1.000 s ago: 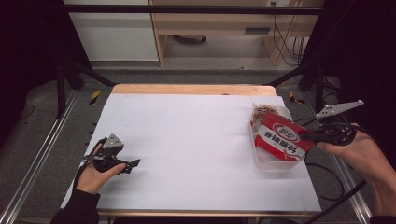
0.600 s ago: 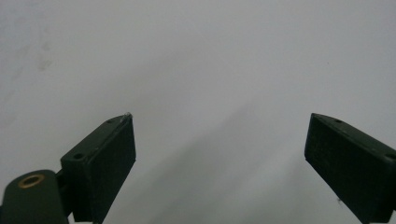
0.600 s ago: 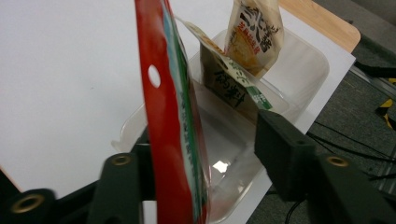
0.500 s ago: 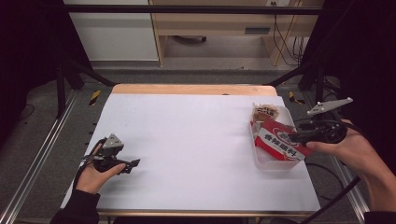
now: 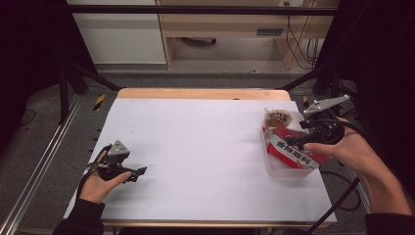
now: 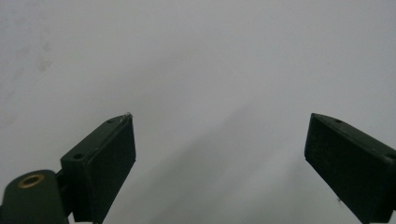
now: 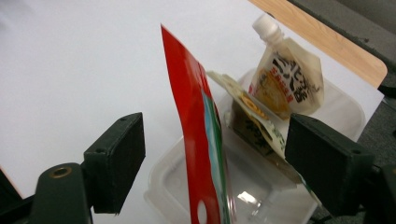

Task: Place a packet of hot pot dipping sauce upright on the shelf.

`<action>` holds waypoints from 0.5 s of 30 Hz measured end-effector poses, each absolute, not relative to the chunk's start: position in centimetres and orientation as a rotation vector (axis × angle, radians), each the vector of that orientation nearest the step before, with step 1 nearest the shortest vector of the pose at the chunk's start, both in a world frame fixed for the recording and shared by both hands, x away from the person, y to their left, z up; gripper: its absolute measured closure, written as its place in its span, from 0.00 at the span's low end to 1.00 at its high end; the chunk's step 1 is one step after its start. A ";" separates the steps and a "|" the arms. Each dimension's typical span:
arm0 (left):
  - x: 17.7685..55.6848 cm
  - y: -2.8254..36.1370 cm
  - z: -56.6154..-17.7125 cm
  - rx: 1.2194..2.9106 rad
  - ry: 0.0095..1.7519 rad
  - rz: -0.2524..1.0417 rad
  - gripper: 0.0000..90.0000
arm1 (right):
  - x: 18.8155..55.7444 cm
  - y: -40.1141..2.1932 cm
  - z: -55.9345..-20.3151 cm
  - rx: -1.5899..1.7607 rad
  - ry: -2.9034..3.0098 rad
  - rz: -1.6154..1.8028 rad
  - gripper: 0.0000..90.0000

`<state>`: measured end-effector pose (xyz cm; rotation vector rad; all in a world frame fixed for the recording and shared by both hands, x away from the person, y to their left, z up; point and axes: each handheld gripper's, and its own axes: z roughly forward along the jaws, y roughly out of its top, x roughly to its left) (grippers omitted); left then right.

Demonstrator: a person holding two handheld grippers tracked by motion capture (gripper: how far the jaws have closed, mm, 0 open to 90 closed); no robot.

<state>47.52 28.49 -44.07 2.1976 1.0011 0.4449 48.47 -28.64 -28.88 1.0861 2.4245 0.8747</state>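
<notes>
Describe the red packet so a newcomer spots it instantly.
Start at the clear plastic tub on the right side of the white table. The red packet leans across that tub with white lettering on its face; the spouted pouch behind it is beige.

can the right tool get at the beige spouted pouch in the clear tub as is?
Probably not directly: the red flat packet stands between the open jaws of the right tool, with another flat sachet behind it, before the beige spouted pouch in the clear plastic tub.

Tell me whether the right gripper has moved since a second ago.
Yes. The right gripper has pulled back toward the table's right edge, away from the red packet in the clear container; its jaws have just been opening.
</notes>
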 end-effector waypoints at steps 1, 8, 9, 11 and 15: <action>47.5 28.5 -44.1 2.197 1.002 0.445 0.10 | 48.7 -28.4 -28.8 1.073 2.425 0.877 0.23; 47.5 28.6 -44.1 2.197 1.002 0.444 0.10 | 50.0 -26.4 -28.3 1.058 2.413 0.898 0.20; 47.6 28.6 -44.1 2.198 1.002 0.445 0.10 | 50.1 -26.2 -28.3 1.051 2.412 0.902 0.20; 47.6 28.7 -44.1 2.197 1.003 0.445 0.10 | 50.4 -25.6 -28.1 1.051 2.406 0.916 0.20; 47.5 28.7 -44.1 2.196 1.005 0.446 0.10 | 50.9 -24.3 -27.7 1.043 2.394 0.943 0.19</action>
